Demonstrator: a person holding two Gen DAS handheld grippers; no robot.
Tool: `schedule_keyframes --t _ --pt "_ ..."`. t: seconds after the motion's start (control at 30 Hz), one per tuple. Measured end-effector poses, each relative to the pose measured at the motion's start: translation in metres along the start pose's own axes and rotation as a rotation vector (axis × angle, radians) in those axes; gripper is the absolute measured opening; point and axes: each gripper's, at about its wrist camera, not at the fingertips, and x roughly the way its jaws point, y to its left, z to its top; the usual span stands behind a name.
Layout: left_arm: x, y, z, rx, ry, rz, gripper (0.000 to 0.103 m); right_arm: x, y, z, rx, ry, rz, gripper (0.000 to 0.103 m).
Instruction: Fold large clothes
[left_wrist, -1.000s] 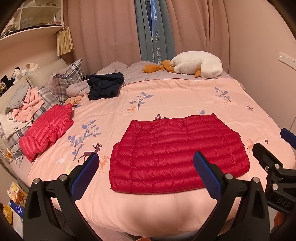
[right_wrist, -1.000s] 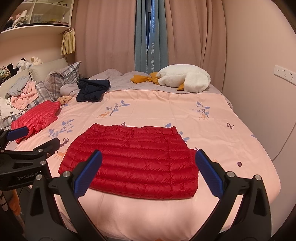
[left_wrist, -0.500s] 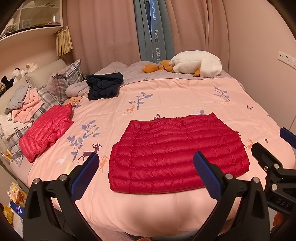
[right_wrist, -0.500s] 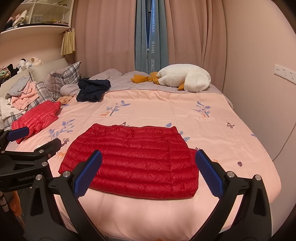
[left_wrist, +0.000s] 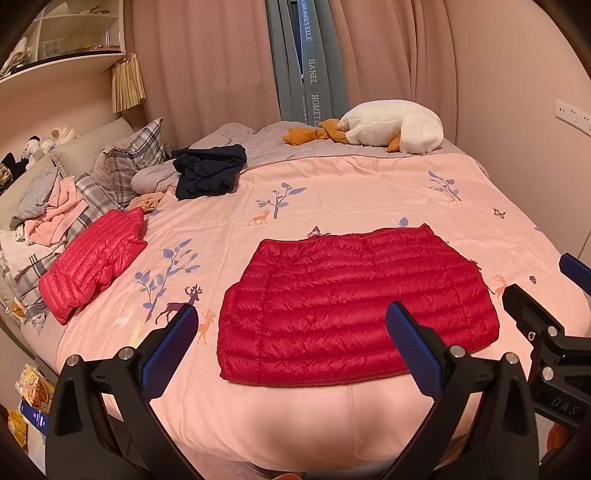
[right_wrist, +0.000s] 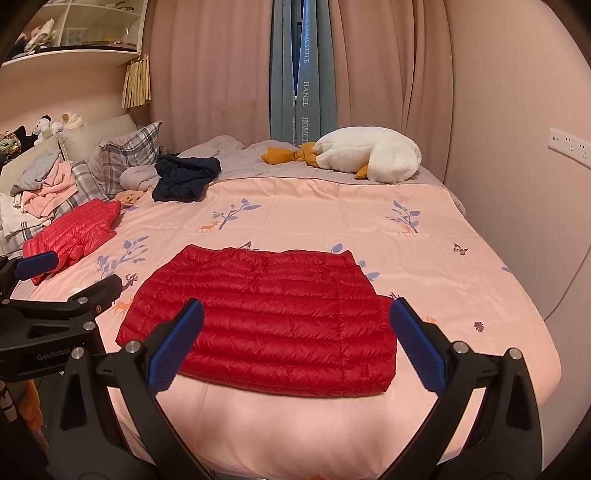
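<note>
Far left, left wrist view only: snack packets (left_wrist: 34, 387) on the floor beside the bed.
Left edge: heap of pink and grey laundry (left_wrist: 48, 206) against a plaid pillow (left_wrist: 136, 162); stuffed toys (right_wrist: 55, 123) on the headboard ledge.
Left of centre: 1 coral-red down jacket (left_wrist: 92, 262), folded, lying on the pink printed bedsheet (left_wrist: 351, 192), well apart from the main garment.
Beyond it: 1 navy garment (left_wrist: 208, 170), crumpled, near the pillow.
Centre: 1 red down jacket (left_wrist: 354, 306), folded to a flat rectangle near the front edge of the bed, touched by neither tool.
Centre rear: white goose plush (left_wrist: 395, 125) on a grey blanket (right_wrist: 236, 158), before pink curtains (right_wrist: 207, 66).
Right: wall socket (right_wrist: 569, 146).
Left gripper (left_wrist: 291, 347): blue pads spread wide, nothing between them, held above the jacket's near edge; seen side-on at the right wrist view's left edge.
Right gripper (right_wrist: 295, 343): pads likewise spread wide and empty; its tip shows at the left wrist view's right edge.
</note>
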Motion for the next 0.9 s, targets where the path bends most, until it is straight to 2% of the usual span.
schedule_keyframes --t 0.9 --pt "0.0043 0.002 -0.0017 0.007 0.004 -0.004 0.102 0.0022 -0.0035 0.0021 0.002 0.005 0.003 0.101"
